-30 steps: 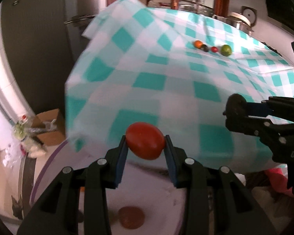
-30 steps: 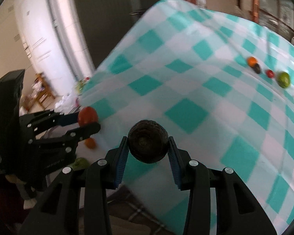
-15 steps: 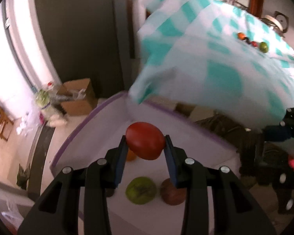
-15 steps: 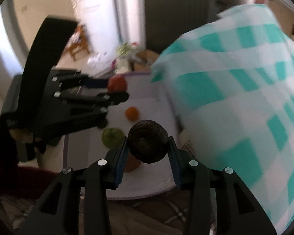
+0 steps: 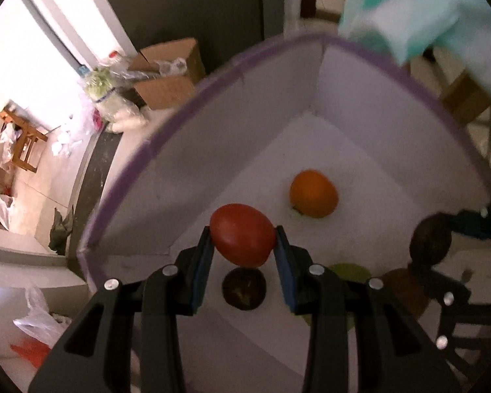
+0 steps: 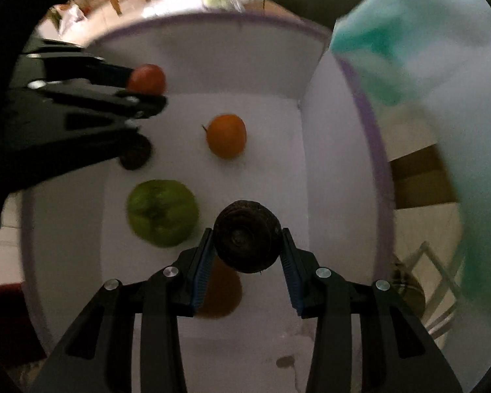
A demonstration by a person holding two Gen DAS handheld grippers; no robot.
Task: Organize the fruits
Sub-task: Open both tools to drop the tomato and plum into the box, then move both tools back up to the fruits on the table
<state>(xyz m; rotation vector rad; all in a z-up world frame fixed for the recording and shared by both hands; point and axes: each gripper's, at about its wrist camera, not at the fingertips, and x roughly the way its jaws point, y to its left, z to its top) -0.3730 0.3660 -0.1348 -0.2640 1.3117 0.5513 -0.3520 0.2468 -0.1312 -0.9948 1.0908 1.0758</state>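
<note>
My left gripper is shut on a red tomato and holds it above the floor of a white box with a purple rim. My right gripper is shut on a dark brown round fruit over the same box. In the box lie an orange fruit, a green fruit, a dark fruit and a brown fruit, partly hidden by my right fingers. The left gripper shows in the right wrist view, the right one in the left wrist view.
The teal-checked tablecloth hangs over the table edge beside the box on the right. A cardboard box and bags lie on the floor beyond it. A wooden stool stands at far left.
Both grippers swung away from the table top and down over the white box, each still holding its fruit. The box interior now fills both views.
</note>
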